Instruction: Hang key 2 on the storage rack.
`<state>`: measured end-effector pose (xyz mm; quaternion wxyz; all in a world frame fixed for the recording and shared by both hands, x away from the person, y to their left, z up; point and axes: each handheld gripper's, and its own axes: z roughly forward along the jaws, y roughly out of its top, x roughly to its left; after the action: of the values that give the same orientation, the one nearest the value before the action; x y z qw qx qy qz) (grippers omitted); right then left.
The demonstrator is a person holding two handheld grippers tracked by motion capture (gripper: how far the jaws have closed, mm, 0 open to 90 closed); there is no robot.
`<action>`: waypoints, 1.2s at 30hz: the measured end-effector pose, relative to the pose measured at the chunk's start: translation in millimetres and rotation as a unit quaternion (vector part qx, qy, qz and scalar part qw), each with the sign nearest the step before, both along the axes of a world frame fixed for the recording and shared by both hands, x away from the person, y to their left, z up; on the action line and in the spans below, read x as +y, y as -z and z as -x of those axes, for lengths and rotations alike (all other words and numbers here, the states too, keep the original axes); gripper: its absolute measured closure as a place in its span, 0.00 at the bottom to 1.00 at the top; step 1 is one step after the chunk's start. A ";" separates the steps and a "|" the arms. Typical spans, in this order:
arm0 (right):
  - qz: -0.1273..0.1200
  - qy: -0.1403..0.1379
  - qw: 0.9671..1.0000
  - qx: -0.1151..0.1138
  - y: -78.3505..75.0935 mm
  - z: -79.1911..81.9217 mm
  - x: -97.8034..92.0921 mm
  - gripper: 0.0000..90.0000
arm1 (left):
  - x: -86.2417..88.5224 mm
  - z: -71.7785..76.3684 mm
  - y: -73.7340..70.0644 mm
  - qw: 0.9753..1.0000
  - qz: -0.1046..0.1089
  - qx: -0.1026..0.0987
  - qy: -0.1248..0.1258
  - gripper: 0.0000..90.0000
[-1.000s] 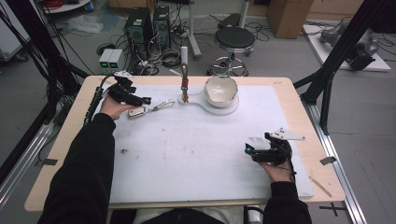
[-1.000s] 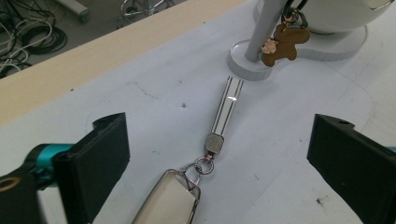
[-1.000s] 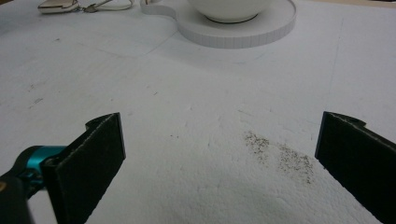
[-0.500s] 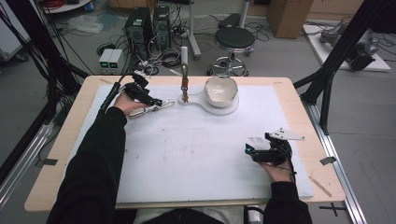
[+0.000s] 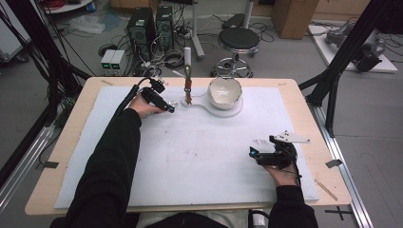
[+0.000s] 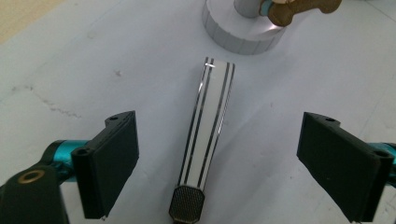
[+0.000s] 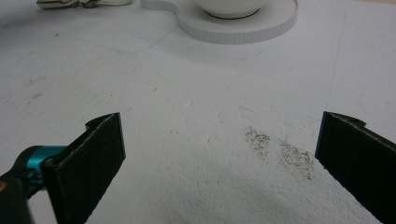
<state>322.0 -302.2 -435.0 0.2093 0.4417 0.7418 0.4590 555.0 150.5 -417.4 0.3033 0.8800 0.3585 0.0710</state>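
Note:
A flat silver bar with dark stripes [image 6: 208,121] lies on the white mat, its ridged end nearest the camera. My left gripper [image 6: 227,163] is open, one jaw on either side of the bar, not touching it. From above, the left gripper [image 5: 161,100] sits at the mat's far left, just left of a small stand [image 5: 188,90] with a brass piece [image 6: 299,8] clamped on it. My right gripper [image 5: 254,154] rests open near the front right, and its own view [image 7: 219,168] has bare mat between the jaws.
A white bowl [image 5: 225,91] sits on a white keyhole-shaped base [image 5: 235,112] joined to the stand. Dark specks [image 7: 280,149] dot the mat ahead of the right gripper. The white mat [image 5: 199,156] covers most of the wooden table [image 5: 304,90].
My left gripper has moved right along the far edge toward the stand and now straddles the silver bar. The right gripper has stayed put.

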 end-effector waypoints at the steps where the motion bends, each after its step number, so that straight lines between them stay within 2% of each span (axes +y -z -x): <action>1: 0.000 0.000 1.000 0.000 0.1 -0.1 -0.1 0.01 | -2.1 -0.8 -0.7 1.000 -0.002 -0.007 -0.007 0.19; 6: 0.001 0.002 1.000 -0.002 -0.2 0.6 -1.2 0.01 | -4.7 0.1 0.7 1.000 -0.020 -0.007 -0.016 0.25; 7: 0.000 0.002 1.000 -0.001 -0.4 1.2 -1.2 0.01 | -5.0 0.6 2.0 0.999 -0.032 -0.003 -0.016 0.27; 8: 0.001 0.002 1.000 -0.003 -0.4 1.4 -1.7 0.01 | -4.8 0.3 2.2 0.999 -0.034 -0.001 -0.020 0.29; 12: -0.001 0.004 1.000 -0.002 -0.6 1.8 -2.2 0.01 | -3.7 -0.1 1.6 0.999 -0.028 0.001 -0.020 0.36; 14: 0.000 0.003 1.000 -0.002 -0.4 1.6 -1.9 0.01 | -5.0 0.0 1.7 0.999 -0.031 -0.005 -0.023 0.44; 15: 0.001 0.004 1.000 -0.002 -0.3 1.6 -1.9 0.01 | -6.1 0.1 2.0 0.999 -0.040 -0.008 -0.022 0.47; 16: 0.001 0.004 1.000 -0.002 -0.3 1.6 -1.8 0.01 | -6.1 0.1 2.0 0.999 -0.040 -0.008 -0.022 0.50; 17: 0.001 0.004 1.000 -0.001 -0.2 1.6 -1.7 0.01 | -6.9 0.0 3.1 0.999 -0.040 -0.003 -0.011 0.54; 20: 0.001 0.003 1.000 -0.002 -0.1 1.5 -2.1 0.01 | -8.2 0.0 5.0 0.999 -0.042 -0.003 -0.018 0.62; 21: 0.001 0.004 1.000 -0.002 -0.1 1.4 -2.1 0.01 | -7.1 -0.7 5.9 0.999 -0.032 0.000 -0.022 0.65; 23: 0.001 0.004 1.000 -0.002 0.0 1.5 -2.1 0.01 | -6.7 -0.9 5.8 0.999 -0.033 -0.002 -0.023 0.71; 25: 0.001 0.004 1.000 -0.002 0.1 1.4 -2.2 0.01 | -6.1 -0.3 4.4 0.999 -0.043 -0.012 -0.017 0.76; 29: 0.000 0.003 1.000 0.000 0.2 2.1 -1.8 0.01 | -3.3 0.0 2.0 0.999 -0.047 -0.015 -0.013 0.82; 30: 0.001 0.002 1.000 -0.001 0.1 2.4 -1.8 0.01 | -3.1 0.5 1.7 0.998 -0.050 -0.021 -0.010 0.82; 32: 0.001 0.001 1.000 -0.001 0.0 2.4 -1.8 0.01 | -4.2 2.5 1.0 0.996 -0.077 -0.051 0.003 0.83; 33: 0.001 0.001 1.000 -0.001 0.0 2.4 -1.8 0.01 | -4.3 3.0 0.8 0.995 -0.080 -0.057 0.011 0.83; 36: 0.003 0.002 1.000 -0.001 0.1 2.4 -1.8 0.01 | -3.3 2.6 -1.2 0.996 -0.071 -0.052 0.014 0.83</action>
<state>319.6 -303.9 -435.1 0.2118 0.4423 0.7420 0.4571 552.3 147.2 -416.2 0.2590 0.8994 0.3241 0.1375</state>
